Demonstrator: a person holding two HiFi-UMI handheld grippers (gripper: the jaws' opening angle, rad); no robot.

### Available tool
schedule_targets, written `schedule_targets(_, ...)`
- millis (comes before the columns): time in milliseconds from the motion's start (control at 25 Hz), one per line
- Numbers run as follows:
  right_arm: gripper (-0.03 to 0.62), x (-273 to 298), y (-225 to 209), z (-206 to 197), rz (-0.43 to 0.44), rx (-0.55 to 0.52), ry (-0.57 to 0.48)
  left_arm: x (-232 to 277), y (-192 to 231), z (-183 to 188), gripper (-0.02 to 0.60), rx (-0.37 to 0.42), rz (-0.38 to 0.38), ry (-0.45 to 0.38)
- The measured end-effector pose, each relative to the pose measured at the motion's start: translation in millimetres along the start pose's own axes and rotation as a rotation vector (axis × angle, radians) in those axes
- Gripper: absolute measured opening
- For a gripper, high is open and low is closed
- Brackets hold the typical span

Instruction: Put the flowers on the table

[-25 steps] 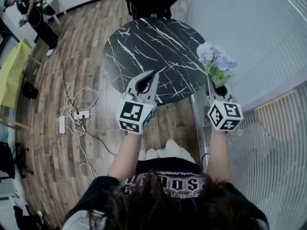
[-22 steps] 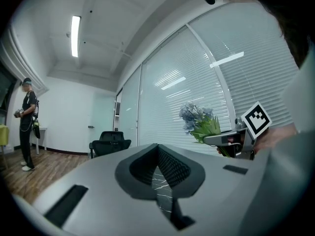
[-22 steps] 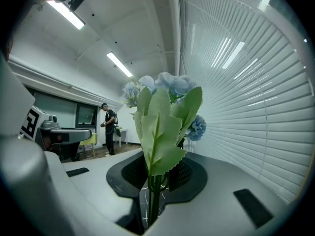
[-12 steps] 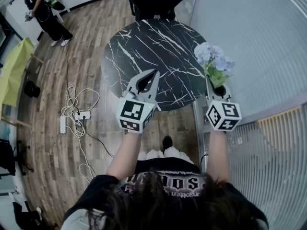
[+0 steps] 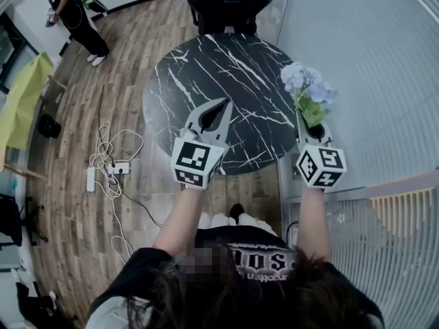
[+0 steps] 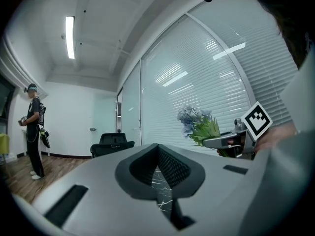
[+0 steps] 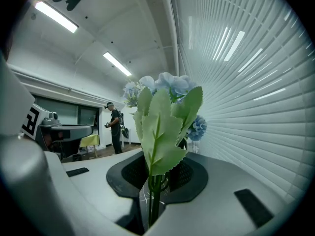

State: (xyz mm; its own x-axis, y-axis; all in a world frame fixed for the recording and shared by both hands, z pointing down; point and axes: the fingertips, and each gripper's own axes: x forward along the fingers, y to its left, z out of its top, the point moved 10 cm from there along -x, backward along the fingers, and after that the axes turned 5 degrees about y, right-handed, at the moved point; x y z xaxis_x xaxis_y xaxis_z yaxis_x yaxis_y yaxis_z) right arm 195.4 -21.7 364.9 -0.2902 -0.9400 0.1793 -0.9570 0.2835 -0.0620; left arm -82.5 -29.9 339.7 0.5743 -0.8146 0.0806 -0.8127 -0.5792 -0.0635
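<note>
A bunch of pale blue flowers (image 5: 309, 88) with green leaves stands upright in my right gripper (image 5: 310, 123), which is shut on the stems. It hangs just off the right edge of the round black marble table (image 5: 206, 67). In the right gripper view the leaves and blooms (image 7: 162, 117) rise straight out of the right gripper (image 7: 156, 178). My left gripper (image 5: 221, 107) hovers over the table's near edge with its tips together and nothing in it. The left gripper view shows that left gripper (image 6: 157, 149) shut and, to its right, the flowers (image 6: 197, 122).
A black office chair (image 5: 223, 2) stands behind the table. White blinds (image 5: 370, 67) line the right side. On the wood floor at left lie cables and a power strip (image 5: 103, 166). A person (image 5: 72, 12) stands far off at the upper left.
The table has come a little nearer and lower in the head view. Both grippers keep the same pose and hold. The person in the background has shifted to the right.
</note>
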Motion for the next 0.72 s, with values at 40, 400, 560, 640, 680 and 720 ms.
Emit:
schedule_targets(40,0.074,4,-3,-1,0.004,0.002,0.003,4,1,0,-0.003,0.001,0.005,0.001)
schedule_targets(400,0.074,39,-23,1,0.053,0.007,0.02,30,8,5,-0.003,0.004,0.057,0.009)
schedule_targets(560,0.074,52,-31,-2,0.067,0.01,0.029,39,11,1,-0.003,0.004,0.075,0.016)
schedule_targets(640,0.074,59,-32,-3,0.073,0.01,0.034,42,15,0,-0.003,0.001,0.083,0.02)
schedule_targets(680,0.074,62,-33,-3,0.077,0.008,0.037,44,16,-1,-0.003,-0.001,0.087,0.021)
schedule_targets(720,0.074,65,-33,-3,0.08,0.006,0.039,46,18,-1,-0.002,-0.003,0.09,0.021)
